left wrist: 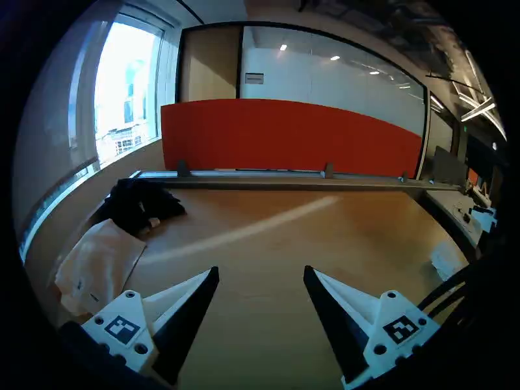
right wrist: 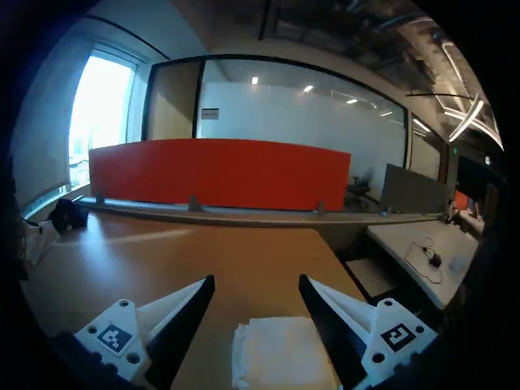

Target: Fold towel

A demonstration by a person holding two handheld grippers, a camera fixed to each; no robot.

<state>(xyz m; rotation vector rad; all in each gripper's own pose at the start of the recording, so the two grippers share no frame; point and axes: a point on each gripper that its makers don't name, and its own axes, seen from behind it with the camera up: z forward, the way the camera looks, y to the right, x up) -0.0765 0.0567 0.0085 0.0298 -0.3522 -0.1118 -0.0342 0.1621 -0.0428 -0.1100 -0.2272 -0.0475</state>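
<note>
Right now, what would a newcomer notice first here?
A long red divider along the far edge of the wooden desk grabs the eye first. A white towel lies on it, close under the open right tool. In the left gripper view, a cream cloth sits beside a black heap, far left.

Blown-out daylight from the window [left wrist: 127, 97], pale glare streak across the desk [left wrist: 273, 292], curved fisheye edges.

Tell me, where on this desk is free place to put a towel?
Free: the middle of the desk, between the red divider and the left tongs. Crowded: its left edge, with a black cloth and a beige towel. A folded white towel lies by the right tongs.
</note>
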